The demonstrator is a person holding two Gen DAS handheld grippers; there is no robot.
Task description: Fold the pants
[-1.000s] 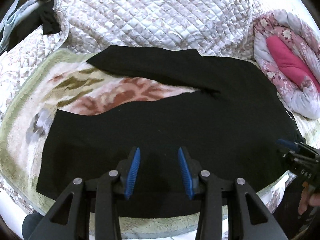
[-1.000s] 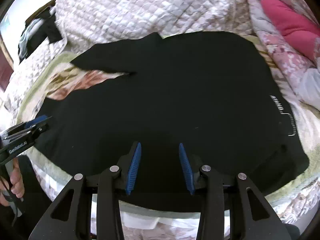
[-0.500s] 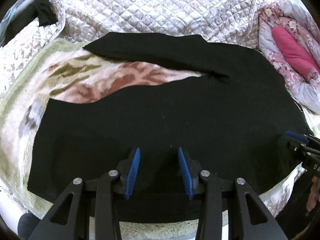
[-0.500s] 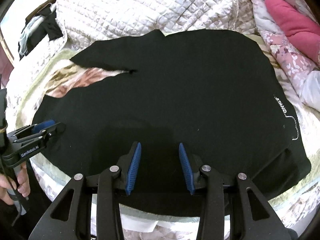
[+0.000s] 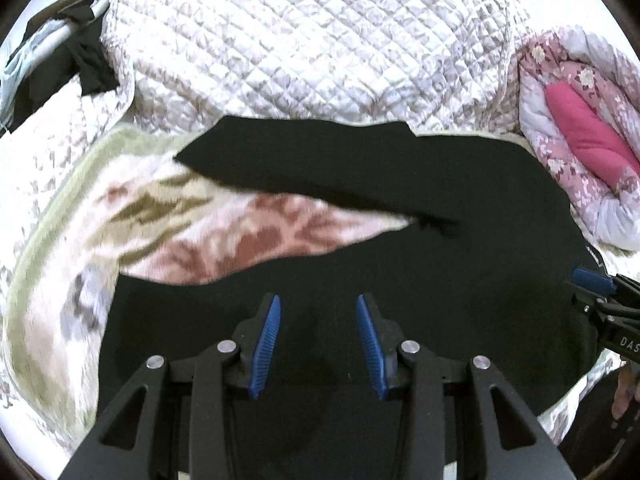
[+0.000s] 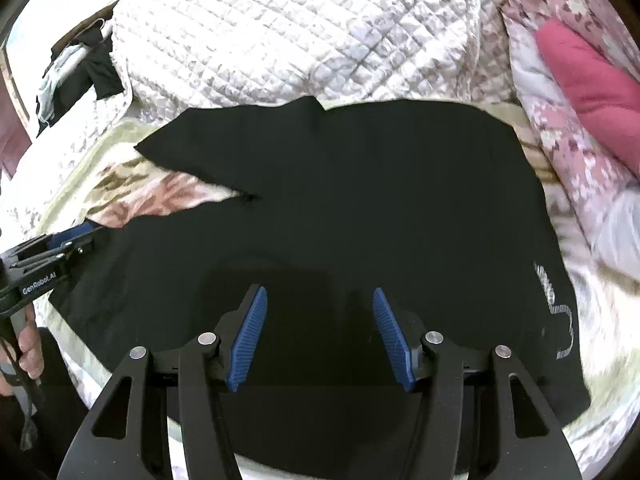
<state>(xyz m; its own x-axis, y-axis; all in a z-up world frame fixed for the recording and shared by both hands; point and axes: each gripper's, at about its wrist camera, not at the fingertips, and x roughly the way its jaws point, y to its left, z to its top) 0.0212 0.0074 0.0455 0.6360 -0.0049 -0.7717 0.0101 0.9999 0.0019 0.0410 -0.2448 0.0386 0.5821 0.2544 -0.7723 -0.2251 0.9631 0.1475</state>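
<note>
1. Left wrist view: your left gripper (image 5: 318, 342) hangs over the near leg of the black pants (image 5: 400, 280), its blue pads partly spread as before and pinching nothing. Since a second ago the view has shifted a little across the cloth. The pants lie spread flat on the patterned blanket (image 5: 180, 232), so you have not started a fold.
2. Count here: one pair of pants, two legs splayed apart, one blanket, one white quilt (image 5: 304, 40), one pink floral bundle (image 5: 584, 152).
3. Right wrist view: your right gripper (image 6: 320, 338) has just been opening its jaws; they stand wide and empty above the waist end. That looks like readying a grab.
4. Count here: two grippers, each empty, and one printed logo (image 6: 558, 312) on the pants.
</note>
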